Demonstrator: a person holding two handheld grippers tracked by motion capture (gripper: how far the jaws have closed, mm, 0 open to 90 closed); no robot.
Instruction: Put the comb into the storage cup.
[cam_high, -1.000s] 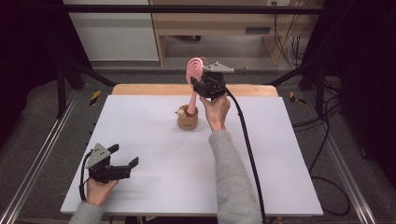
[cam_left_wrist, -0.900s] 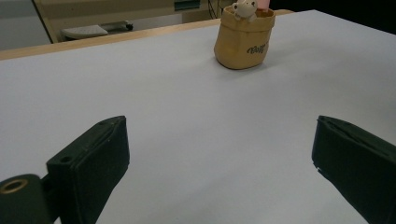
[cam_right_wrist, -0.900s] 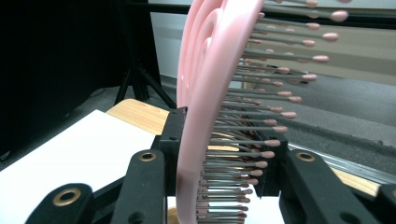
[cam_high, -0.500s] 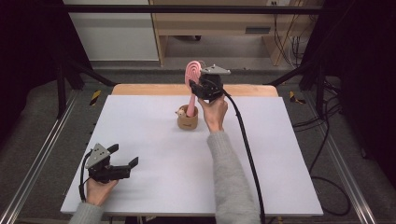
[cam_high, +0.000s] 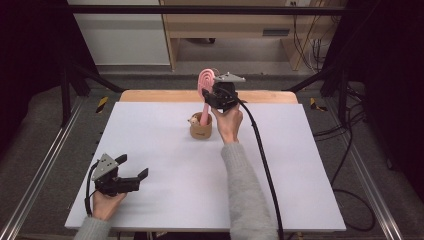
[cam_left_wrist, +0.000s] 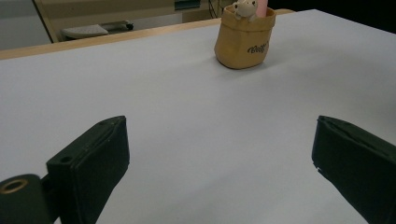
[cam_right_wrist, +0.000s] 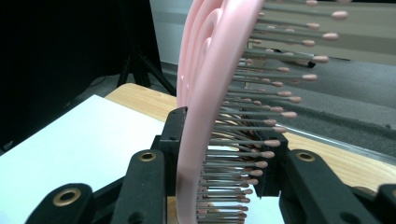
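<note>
A pink hairbrush (cam_high: 204, 92) stands upright with its handle in a small tan pot (cam_high: 201, 129) at the table's far middle. A little pale animal figure (cam_high: 193, 120) peeks over the pot's rim. My right gripper (cam_high: 209, 95) is shut on the brush's head; in the right gripper view the brush (cam_right_wrist: 205, 93) and its bristles sit between the two black jaws. My left gripper (cam_high: 131, 167) rests open near the front left of the table, nothing between its fingers. The left gripper view shows the pot (cam_left_wrist: 244, 41) far ahead.
The white table top (cam_high: 300, 165) has a wooden strip (cam_high: 150, 96) along its far edge. A black cable (cam_high: 265, 165) trails from the right gripper across the table toward the front. Metal rails (cam_high: 35, 185) flank the table.
</note>
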